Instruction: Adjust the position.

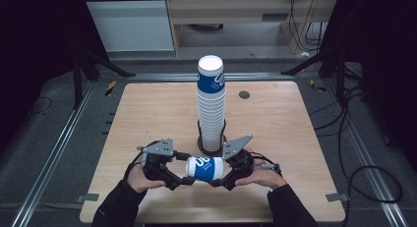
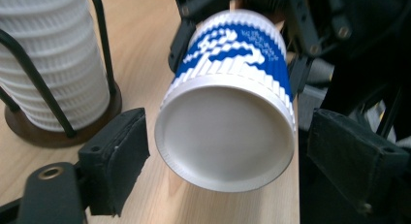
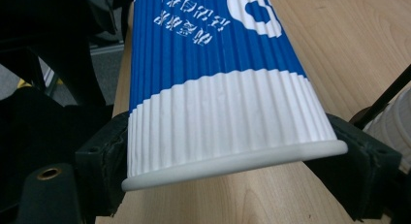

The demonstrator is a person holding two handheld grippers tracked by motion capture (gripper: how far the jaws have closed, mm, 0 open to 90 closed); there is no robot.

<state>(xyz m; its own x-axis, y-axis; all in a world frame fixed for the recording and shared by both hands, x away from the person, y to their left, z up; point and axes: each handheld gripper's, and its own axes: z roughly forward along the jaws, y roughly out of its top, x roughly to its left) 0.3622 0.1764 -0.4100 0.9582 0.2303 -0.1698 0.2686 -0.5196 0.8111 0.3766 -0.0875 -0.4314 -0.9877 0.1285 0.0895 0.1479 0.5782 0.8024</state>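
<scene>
Near front table edge [image 1: 147, 207], left gripper [image 1: 181, 180] stood spread, pads clear of cup base either side. Blue-and-white ribbed paper cup [image 1: 204, 169] lay sideways above wood, between both grippers, just before cup stack [image 1: 212, 109] in wire holder [image 1: 200, 138]. Right gripper [image 1: 220, 181] pinched cup near rim.

The paper cup [image 2: 228, 103] has a ribbed, matt blue-and-white sleeve and a smooth base. At its twelve o'clock, the cup stack [image 1: 211, 106] looks equally ribbed inside a black wire holder [image 2: 53, 78]. The table [image 1: 147, 119] is matt pale wood.
</scene>
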